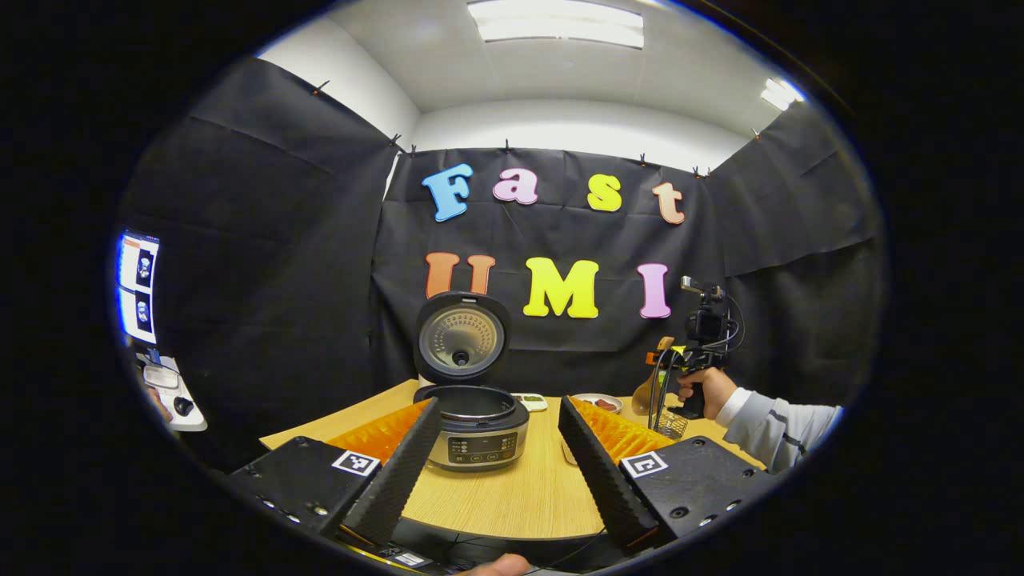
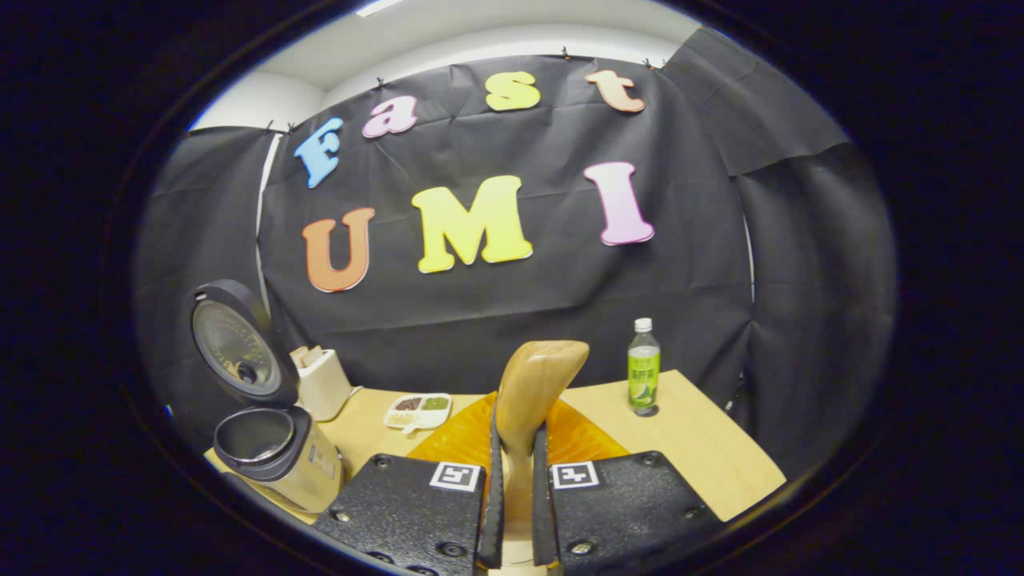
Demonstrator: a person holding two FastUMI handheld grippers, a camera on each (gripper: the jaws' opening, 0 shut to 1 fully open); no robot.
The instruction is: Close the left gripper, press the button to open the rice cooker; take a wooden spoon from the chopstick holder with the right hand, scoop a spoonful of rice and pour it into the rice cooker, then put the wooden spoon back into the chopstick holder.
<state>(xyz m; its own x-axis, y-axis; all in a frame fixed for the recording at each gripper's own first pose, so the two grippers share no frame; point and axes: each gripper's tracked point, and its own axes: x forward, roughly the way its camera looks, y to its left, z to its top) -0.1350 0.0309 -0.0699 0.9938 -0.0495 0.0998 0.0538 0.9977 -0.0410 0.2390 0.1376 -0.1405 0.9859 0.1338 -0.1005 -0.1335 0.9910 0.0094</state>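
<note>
Right hand-held gripper (image 2: pixel 512 448) clamped on wooden spoon (image 2: pixel 534 384), left hand-held gripper (image 1: pixel 498 416) spread apart, rice cooker (image 1: pixel 474 424) lid raised on counter (image 1: pixel 528 488).

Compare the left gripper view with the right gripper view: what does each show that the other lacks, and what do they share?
Left gripper view adds: a hand and sleeve, a wire holder, a plate, the button panel, and the open left tool.
Right gripper view adds: a bottle, a white box beside the cooker, and the right tool shut on the spoon.
Shared: the cooker with its lid up, the table, a sectioned dish.
</note>
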